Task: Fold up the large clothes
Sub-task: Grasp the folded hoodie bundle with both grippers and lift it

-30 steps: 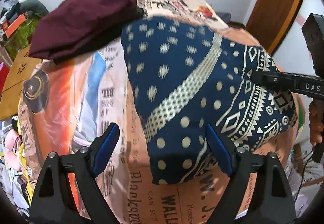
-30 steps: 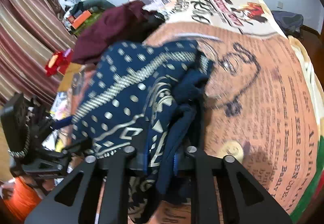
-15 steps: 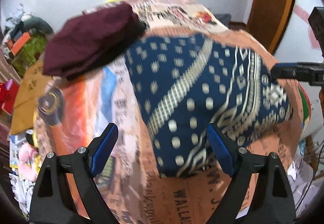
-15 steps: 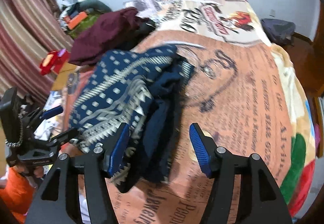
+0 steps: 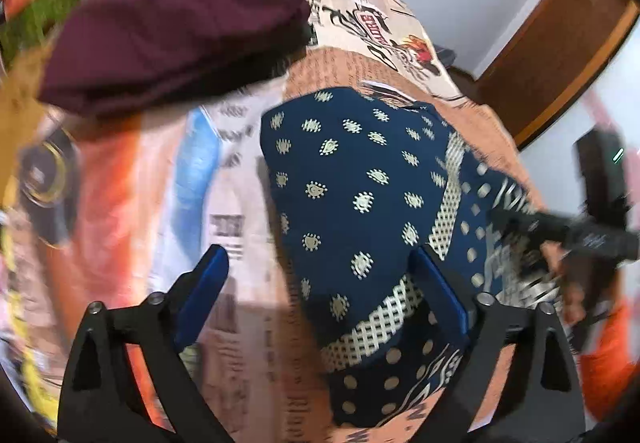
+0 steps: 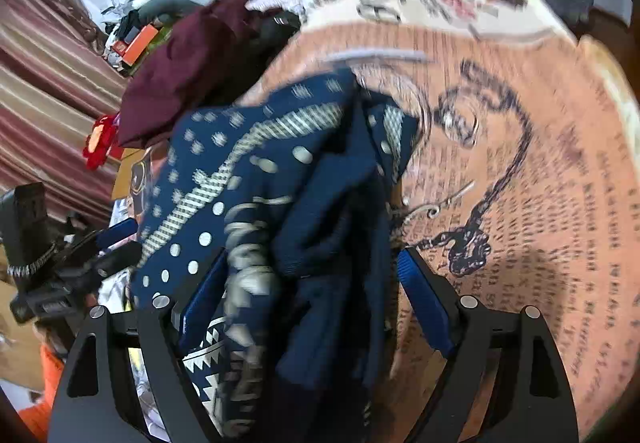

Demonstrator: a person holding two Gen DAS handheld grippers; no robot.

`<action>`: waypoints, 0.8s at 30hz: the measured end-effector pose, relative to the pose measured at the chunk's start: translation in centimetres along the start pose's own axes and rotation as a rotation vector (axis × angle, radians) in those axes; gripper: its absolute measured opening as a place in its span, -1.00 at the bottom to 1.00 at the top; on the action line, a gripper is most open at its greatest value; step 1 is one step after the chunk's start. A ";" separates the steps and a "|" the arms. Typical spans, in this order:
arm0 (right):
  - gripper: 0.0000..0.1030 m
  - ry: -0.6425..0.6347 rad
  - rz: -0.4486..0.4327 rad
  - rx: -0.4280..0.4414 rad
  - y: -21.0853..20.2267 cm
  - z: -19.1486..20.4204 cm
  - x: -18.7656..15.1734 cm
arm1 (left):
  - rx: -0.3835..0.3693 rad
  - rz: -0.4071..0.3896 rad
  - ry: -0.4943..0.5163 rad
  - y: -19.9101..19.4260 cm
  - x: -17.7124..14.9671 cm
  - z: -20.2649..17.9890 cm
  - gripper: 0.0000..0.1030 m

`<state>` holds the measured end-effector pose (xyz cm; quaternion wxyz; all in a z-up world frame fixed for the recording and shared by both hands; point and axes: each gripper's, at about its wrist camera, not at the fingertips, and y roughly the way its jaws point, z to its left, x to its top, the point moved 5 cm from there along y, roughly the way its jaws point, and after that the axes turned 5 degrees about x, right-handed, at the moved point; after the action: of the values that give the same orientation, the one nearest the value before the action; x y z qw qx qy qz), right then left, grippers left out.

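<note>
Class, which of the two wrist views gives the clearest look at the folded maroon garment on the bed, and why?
The left wrist view: the maroon garment fills the upper left as one folded bundle, nothing covering it. In the right wrist view the same garment sits farther back, smaller and blurred, its near edge hidden behind the navy patterned cloth.

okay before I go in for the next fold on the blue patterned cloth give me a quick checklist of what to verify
1. Right gripper released: ok, jaws opening, navy patterned garment between them, pads not pressing.
2. Left gripper free: ok, jaws opening wide, nothing pinched.
3. Garment lies on bedspread: ok.
4. Folded edges neat: not ok, bunched on the right side.
5. Maroon garment apart from the navy one: ok.
6. Layers aligned underneath: cannot tell.
</note>
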<state>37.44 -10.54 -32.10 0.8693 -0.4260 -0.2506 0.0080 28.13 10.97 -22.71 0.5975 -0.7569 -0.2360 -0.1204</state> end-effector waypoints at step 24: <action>-0.04 0.109 0.086 0.200 2.6 -1.1 2.2 | -0.282 0.128 -0.125 4.3 1.1 -0.4 0.35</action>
<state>40.33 -9.20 -33.69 0.9186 -0.3475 -0.1823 0.0469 31.29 10.09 -25.73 0.4758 -0.8527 -0.2050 -0.0668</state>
